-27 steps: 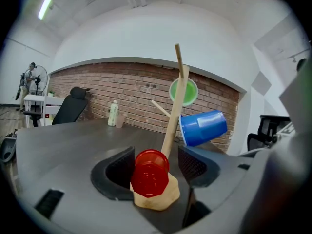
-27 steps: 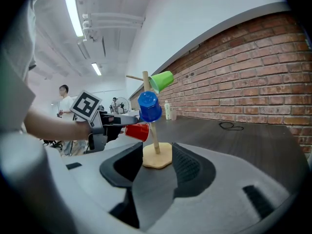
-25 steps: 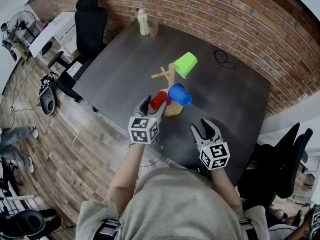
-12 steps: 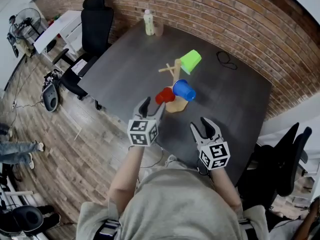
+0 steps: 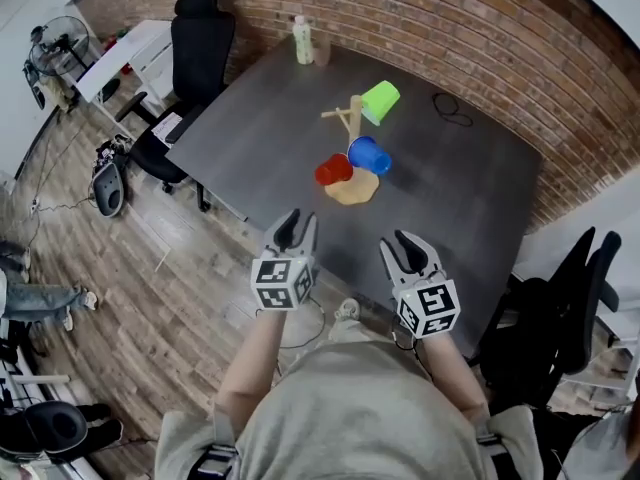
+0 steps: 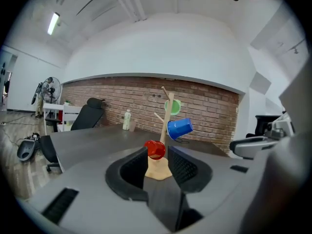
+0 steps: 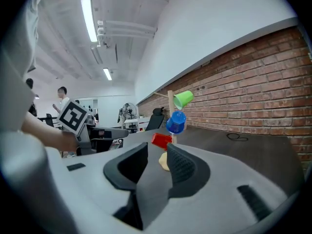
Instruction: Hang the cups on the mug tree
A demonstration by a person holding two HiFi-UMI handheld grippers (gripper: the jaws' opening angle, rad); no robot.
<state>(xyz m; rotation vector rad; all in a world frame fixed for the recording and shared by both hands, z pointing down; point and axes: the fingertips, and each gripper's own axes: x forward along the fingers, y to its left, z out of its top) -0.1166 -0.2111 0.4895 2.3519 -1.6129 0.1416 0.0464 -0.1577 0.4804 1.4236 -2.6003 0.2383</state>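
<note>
You are holding the left hand-held gripper [image 5: 298, 226] and the right hand-held gripper [image 5: 405, 251] by the bench's [image 5: 250, 143] near edge, well apart from the mug tree [image 5: 352, 128]. Both are empty, with jaws partly apart that have just been closing on nothing. The green cup [image 5: 380, 101], blue cup [image 5: 368, 155] and red cup [image 5: 333, 170] are all hanging on its pegs, so the hanging looks finished; with no loose cup showing, nothing more is calling for a grasp

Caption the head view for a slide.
Red cup, blue cup, green cup hang on mug tree; left gripper, right gripper empty, jaws just closing.
</note>
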